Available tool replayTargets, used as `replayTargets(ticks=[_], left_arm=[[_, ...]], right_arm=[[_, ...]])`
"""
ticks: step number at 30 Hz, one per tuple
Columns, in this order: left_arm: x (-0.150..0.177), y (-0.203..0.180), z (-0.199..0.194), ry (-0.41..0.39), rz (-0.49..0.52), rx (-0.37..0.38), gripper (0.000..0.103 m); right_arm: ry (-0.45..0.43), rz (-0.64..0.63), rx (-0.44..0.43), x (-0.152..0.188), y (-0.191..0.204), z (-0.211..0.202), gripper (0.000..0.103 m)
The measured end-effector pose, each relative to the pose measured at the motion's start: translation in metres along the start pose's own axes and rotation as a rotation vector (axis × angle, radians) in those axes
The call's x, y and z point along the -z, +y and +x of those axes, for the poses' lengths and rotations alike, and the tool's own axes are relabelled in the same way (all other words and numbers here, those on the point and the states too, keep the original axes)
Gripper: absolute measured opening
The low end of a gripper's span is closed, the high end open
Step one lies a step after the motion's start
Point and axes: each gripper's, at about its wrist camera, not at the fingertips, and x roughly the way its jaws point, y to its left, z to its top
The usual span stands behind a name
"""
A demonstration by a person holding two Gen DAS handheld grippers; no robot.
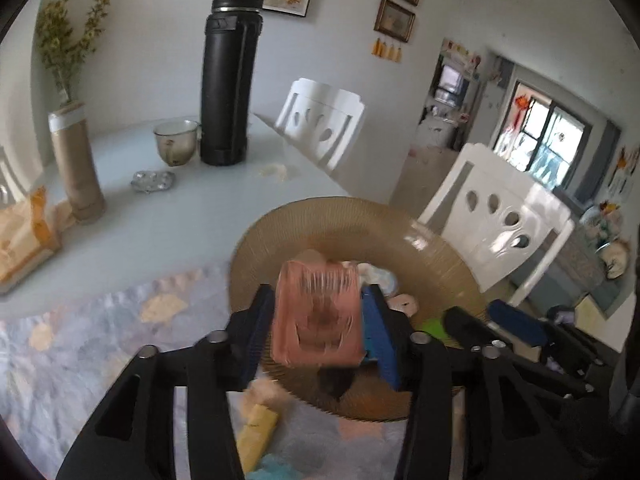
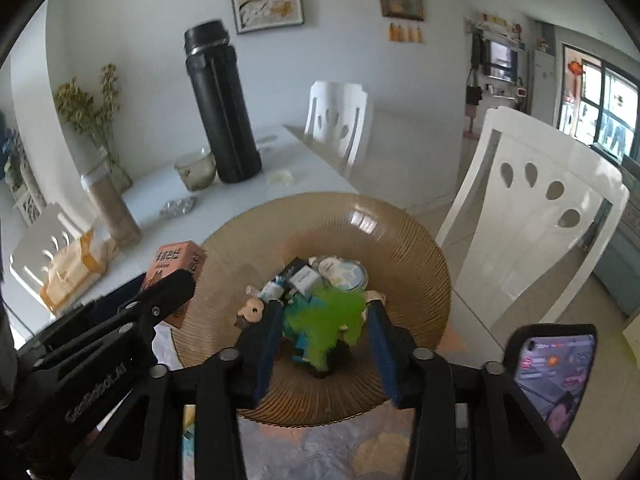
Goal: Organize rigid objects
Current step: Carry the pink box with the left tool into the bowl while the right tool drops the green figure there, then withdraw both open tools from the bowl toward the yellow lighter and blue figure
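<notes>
- White tabletop (image 2: 304, 168) is filling the background, partly covered by a pastel patterned cloth (image 1: 100, 332); white chairs with teardrop cut-outs (image 2: 532, 216) are standing along its edge.
- Ribbed amber glass plate (image 2: 404, 240) is sitting on the cloth near the table edge, holding a pile of small objects at its centre (image 2: 316, 280).
- Left gripper (image 1: 318, 320) is hovering over the plate's near rim with a blurred pink rectangular carton (image 1: 318, 316) between its blue pads (image 1: 378, 328); the pads look to be lying against both sides of the carton, though blur is making contact hard to confirm.
- Right gripper (image 2: 324, 328) is hanging over the plate centre with a blurred bright green toy (image 2: 332, 316) in the gap; its jaws are standing wider than the toy, so I cannot tell whether it is gripped.
- Tall black thermos flask (image 1: 228, 76), glass cup (image 1: 176, 140) and tan cylindrical bottle (image 1: 76, 168) are standing at the far side.
- Smartphone (image 2: 556, 376) is showing a lit screen at the right.
</notes>
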Motion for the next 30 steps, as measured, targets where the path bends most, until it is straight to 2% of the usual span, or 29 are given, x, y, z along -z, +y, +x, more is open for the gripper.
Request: replayTargets(ticks=[5, 8, 11, 13, 15, 19, 23, 25, 27, 30], left_arm=[[0.011, 0.022, -0.037, -0.022, -0.042, 0.027, 0.059], [0.026, 0.036, -0.067, -0.058, -0.054, -0.007, 0.070], [0.053, 0.058, -0.107, -0.092, -0.094, -0.043, 0.071], [0.070, 0.074, -0.123, -0.098, -0.131, -0.078, 0.074], [0.094, 0.095, -0.136, -0.094, -0.190, -0.145, 0.078], [0.139, 0.135, -0.139, -0.046, -0.311, -0.204, 0.078], [0.174, 0.159, -0.125, 0.007, -0.355, -0.278, 0.078], [0.188, 0.165, -0.117, 0.025, -0.366, -0.281, 0.078], [0.191, 0.173, -0.111, 0.064, -0.411, -0.247, 0.078], [0.192, 0.176, -0.116, 0.036, -0.425, -0.238, 0.078]], right_arm=[[-0.042, -0.017, -0.030, 0.008, 0.003, -0.024, 0.062], [-0.079, -0.064, -0.059, 0.015, 0.020, -0.050, 0.064], [-0.097, -0.110, -0.125, 0.033, 0.040, -0.071, 0.067], [-0.100, -0.150, -0.177, 0.052, 0.054, -0.080, 0.081], [-0.106, -0.205, -0.224, 0.077, 0.071, -0.086, 0.087], [-0.078, -0.330, -0.259, 0.132, 0.108, -0.075, 0.087], [-0.063, -0.410, -0.247, 0.168, 0.128, -0.054, 0.087], [-0.042, -0.435, -0.243, 0.180, 0.132, -0.044, 0.087], [-0.023, -0.446, -0.238, 0.180, 0.134, -0.037, 0.087], [-0.011, -0.435, -0.261, 0.180, 0.131, -0.034, 0.087]])
